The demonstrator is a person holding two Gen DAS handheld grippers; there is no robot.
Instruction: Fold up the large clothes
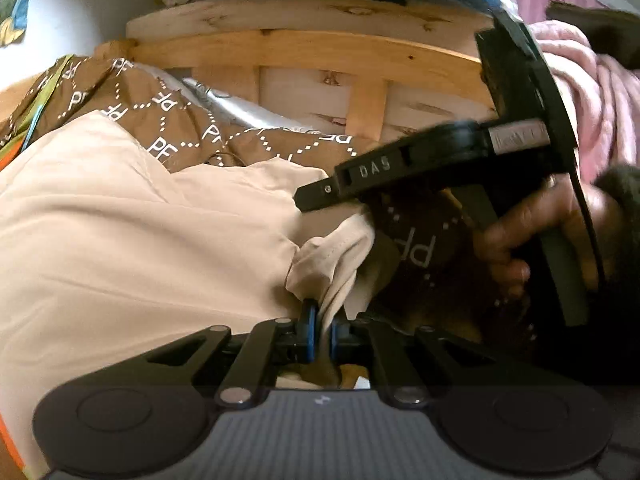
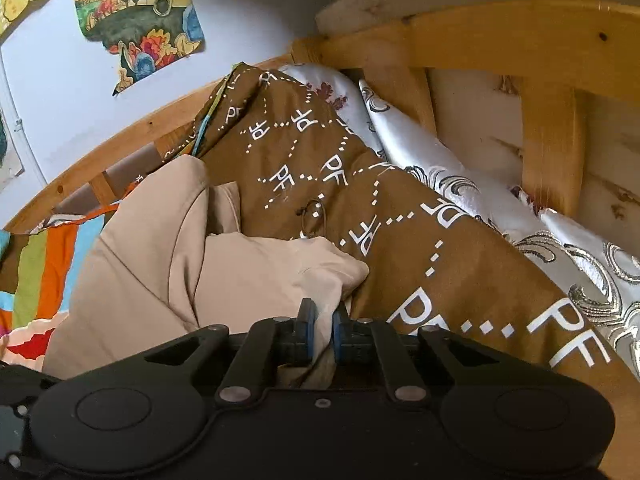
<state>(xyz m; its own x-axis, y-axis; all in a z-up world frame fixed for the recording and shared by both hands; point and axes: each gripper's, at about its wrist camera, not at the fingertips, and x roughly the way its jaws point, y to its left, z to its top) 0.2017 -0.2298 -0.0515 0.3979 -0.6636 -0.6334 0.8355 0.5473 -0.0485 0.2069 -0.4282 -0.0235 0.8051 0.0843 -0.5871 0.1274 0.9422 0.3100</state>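
A large beige garment [image 1: 140, 220] lies spread over a brown bedsheet printed with white "PE" letters [image 1: 176, 120]. My left gripper [image 1: 321, 320] is shut on a bunched edge of the beige cloth. In the left wrist view the other gripper tool [image 1: 440, 164] reaches in from the right, held by a person's hand [image 1: 516, 236]. In the right wrist view my right gripper [image 2: 322, 312] is shut on a fold of the same beige garment [image 2: 168, 256], which lies left of the brown sheet [image 2: 400, 248].
A wooden slatted bed frame [image 1: 312, 56] runs behind the bedding. A silver patterned pillow [image 2: 480, 208] lies against the slats. A striped colourful blanket [image 2: 40, 272] sits at the left. Pink fabric [image 1: 592, 92] hangs at the right. A painted picture [image 2: 140, 12] hangs on the wall.
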